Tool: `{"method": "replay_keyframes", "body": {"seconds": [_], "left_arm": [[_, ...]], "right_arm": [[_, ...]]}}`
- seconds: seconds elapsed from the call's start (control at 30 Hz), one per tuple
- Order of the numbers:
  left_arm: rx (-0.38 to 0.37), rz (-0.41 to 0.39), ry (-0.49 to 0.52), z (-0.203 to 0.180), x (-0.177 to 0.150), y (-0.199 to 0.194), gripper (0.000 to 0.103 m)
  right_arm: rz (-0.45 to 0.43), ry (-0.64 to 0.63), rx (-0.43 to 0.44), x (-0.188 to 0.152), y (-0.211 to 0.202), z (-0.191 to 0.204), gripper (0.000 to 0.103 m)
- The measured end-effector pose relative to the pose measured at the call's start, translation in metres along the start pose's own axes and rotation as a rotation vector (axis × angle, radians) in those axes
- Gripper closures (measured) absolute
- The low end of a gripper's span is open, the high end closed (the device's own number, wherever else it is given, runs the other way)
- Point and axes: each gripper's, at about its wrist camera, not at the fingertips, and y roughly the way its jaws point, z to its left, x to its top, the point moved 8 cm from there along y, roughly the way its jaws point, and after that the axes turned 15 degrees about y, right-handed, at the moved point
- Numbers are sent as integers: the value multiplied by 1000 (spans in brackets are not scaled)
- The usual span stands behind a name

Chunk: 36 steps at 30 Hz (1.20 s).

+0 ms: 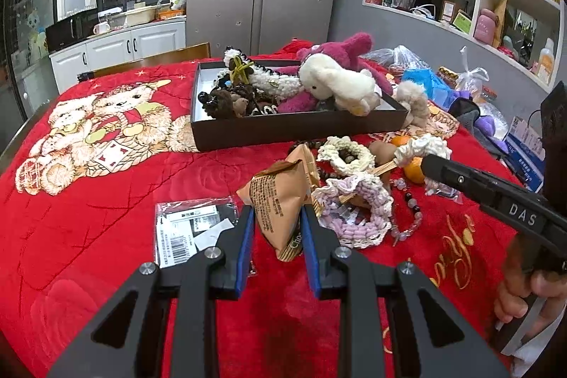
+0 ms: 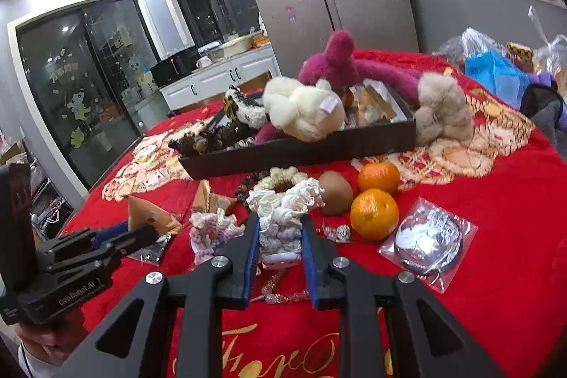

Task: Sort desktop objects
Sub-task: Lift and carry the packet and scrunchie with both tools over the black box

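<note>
Here brown snack packet (image 1: 275, 201) between left gripper (image 1: 277, 225) fingers.

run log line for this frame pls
left gripper: around brown snack packet | right gripper: around white scrunchie | box: plush toys, hair ties | oranges: unsorted

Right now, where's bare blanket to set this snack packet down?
Free: the red blanket left of the barcode bag, below the bear print. Crowded: scrunchies, bead bracelets and oranges right of the snack packet.
</note>
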Motion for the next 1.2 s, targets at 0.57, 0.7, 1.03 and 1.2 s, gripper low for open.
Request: {"method": "replay_keyframes", "body": {"seconds": [0.57, 0.7, 1.03, 1.2], "left_arm": [[14, -27, -21, 1, 11, -16, 76], [9, -20, -23, 5, 18, -16, 76], [16, -46, 31, 14, 80, -19, 76], [12, -80, 58, 15, 130, -17, 76]], "right_arm": [[-10, -36, 34, 8, -15, 26, 81], [-16, -40, 25, 13, -16, 27, 81], [-49, -48, -18, 57, -23, 36, 81], [-80, -44, -36, 93, -23, 44, 81]]}}
